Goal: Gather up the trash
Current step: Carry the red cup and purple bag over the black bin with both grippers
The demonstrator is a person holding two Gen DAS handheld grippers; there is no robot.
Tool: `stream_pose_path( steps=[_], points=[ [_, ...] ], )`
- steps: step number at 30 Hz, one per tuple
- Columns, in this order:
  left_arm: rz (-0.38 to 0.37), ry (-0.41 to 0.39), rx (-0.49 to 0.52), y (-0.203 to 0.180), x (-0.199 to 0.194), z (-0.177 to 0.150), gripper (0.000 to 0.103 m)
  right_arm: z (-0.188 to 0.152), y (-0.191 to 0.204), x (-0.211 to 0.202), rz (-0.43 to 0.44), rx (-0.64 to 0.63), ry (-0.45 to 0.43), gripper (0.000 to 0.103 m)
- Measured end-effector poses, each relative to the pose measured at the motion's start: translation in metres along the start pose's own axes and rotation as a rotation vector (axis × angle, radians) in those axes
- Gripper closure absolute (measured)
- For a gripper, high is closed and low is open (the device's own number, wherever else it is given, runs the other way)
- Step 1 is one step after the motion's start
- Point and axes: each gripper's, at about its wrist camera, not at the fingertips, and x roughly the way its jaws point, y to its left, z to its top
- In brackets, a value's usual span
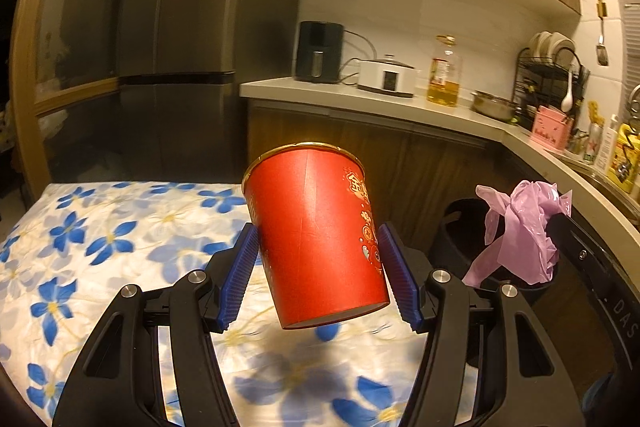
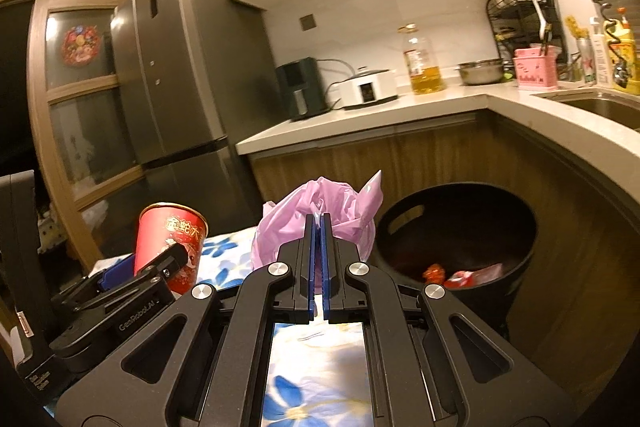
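My left gripper point(image 1: 316, 259) is shut on a red paper cup point(image 1: 316, 231) with gold print and holds it tilted above the flowered tablecloth point(image 1: 80, 235). The cup also shows in the right wrist view point(image 2: 170, 243), with the left gripper point(image 2: 140, 273) around it. My right gripper point(image 2: 319, 223) is shut on a crumpled pink plastic bag point(image 2: 316, 205), held above the table edge beside a black trash bin point(image 2: 456, 227). The bag point(image 1: 524, 227) and bin point(image 1: 460, 227) also show at the right of the left wrist view. The bin holds some red wrappers point(image 2: 460, 273).
A kitchen counter point(image 2: 400, 111) runs behind and to the right, with an air fryer point(image 2: 300, 87), a white cooker point(image 2: 366, 89), an oil bottle point(image 2: 424, 63), a metal bowl point(image 2: 480, 71) and a dish rack point(image 2: 520, 15). A sink point(image 2: 600, 105) is at far right. A fridge point(image 2: 180, 67) stands left.
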Motion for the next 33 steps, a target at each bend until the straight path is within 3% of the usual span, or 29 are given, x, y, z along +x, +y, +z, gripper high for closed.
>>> stream_pose_path(
  steps=[16, 25, 33],
  points=[
    [-0.203, 0.0, 0.103, -0.103, 0.038, 0.018, 0.043, 0.035, -0.086, -0.008, -0.183, 0.05, -0.092, 0.101],
    [-0.274, -0.028, 0.153, -0.148, 0.055, 0.028, 0.043, 0.049, -0.113, 0.004, -0.213, 0.036, -0.09, 0.101],
    [-0.316, -0.046, 0.18, -0.169, 0.068, 0.032, 0.042, 0.054, -0.127, 0.021, -0.188, 0.052, -0.063, 0.1]
  ],
)
